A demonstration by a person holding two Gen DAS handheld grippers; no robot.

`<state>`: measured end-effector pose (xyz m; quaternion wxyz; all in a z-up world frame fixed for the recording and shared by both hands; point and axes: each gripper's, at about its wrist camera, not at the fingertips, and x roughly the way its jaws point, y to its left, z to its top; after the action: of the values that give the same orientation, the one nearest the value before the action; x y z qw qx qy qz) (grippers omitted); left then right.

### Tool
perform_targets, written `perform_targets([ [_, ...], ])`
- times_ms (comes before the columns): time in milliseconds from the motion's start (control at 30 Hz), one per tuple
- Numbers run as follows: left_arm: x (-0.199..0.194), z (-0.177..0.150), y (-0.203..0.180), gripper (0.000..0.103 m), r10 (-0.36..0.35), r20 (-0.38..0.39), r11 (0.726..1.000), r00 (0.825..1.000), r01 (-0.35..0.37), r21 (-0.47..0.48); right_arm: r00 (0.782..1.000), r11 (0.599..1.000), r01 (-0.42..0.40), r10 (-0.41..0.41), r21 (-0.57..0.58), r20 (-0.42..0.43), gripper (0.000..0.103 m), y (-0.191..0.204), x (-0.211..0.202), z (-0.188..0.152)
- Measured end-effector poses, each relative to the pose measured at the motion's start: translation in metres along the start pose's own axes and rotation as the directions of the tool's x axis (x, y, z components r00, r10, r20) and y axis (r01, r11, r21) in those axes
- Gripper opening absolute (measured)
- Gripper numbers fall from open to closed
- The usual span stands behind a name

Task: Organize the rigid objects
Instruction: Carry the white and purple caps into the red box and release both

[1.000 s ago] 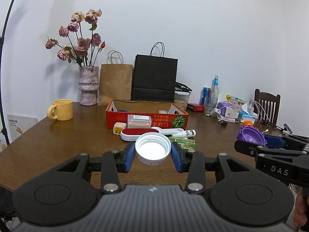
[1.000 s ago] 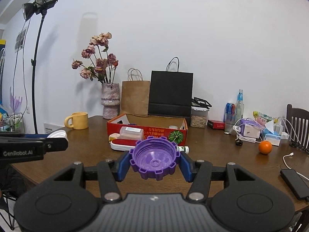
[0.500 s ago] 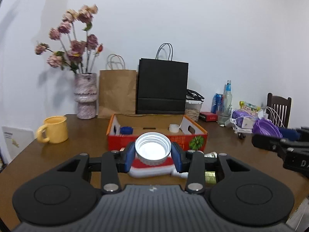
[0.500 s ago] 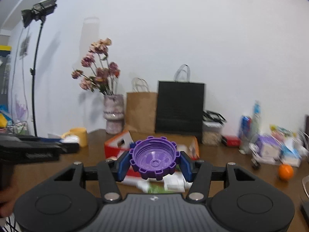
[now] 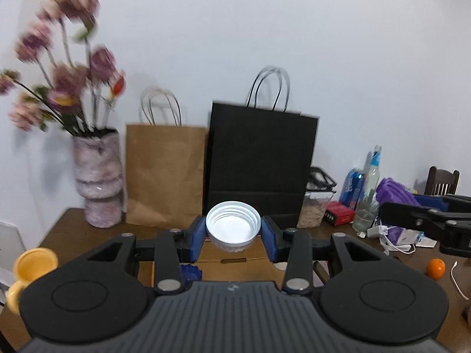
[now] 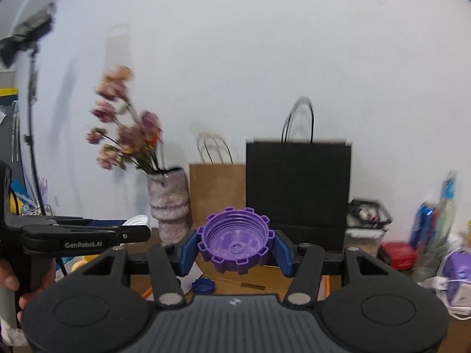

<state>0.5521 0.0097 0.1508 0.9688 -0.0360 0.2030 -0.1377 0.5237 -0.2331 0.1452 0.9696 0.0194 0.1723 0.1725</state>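
We've got a cap in each claw. Our left gripper [image 5: 233, 234] is clamped on the white cap [image 5: 233, 229], open side facing us, blue pads pressing its rim from both sides. Our right gripper [image 6: 235, 248] is clamped on the purple cap [image 6: 235, 242], the notched one, held the same way. Both hang in the air over the open box [image 5: 232, 260], whose cardboard floor shows just below the pads, and a small blue cap [image 6: 203, 285] already lies in there.

Now the risks. The grip is on thin round rims, so a jolt could let either cap twist and pop out sideways. The two claws ride close, side by side, and a careless swing could knock one into the other. Let go too far forward and a cap may bounce toward the black bag [image 5: 262, 164] or the vase [image 5: 98, 181] instead of landing inside.
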Motion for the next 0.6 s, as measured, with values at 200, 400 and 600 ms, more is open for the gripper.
perform_targets([
  [200, 0.15, 0.002, 0.025, 0.041, 0.012, -0.309, 0.999, 0.951, -0.024, -0.038, 0.943, 0.985, -0.01, 0.067, 0.174, -0.327, 0.053, -0.052, 0.156, 0.007],
  [400, 0.254, -0.044, 0.032, 0.041, -0.03, -0.523, 0.998, 0.852, -0.001, -0.06, 0.818, 0.984, 0.105, -0.005, 0.141, -0.576, 0.054, -0.07, 0.28, -0.048],
  [600, 0.287, -0.066, 0.051, 0.058, -0.025, -0.583, 0.993, 0.812, -0.049, -0.11, 0.762, 0.974, 0.158, -0.016, 0.161, -0.647, 0.054, -0.089, 0.321, -0.087],
])
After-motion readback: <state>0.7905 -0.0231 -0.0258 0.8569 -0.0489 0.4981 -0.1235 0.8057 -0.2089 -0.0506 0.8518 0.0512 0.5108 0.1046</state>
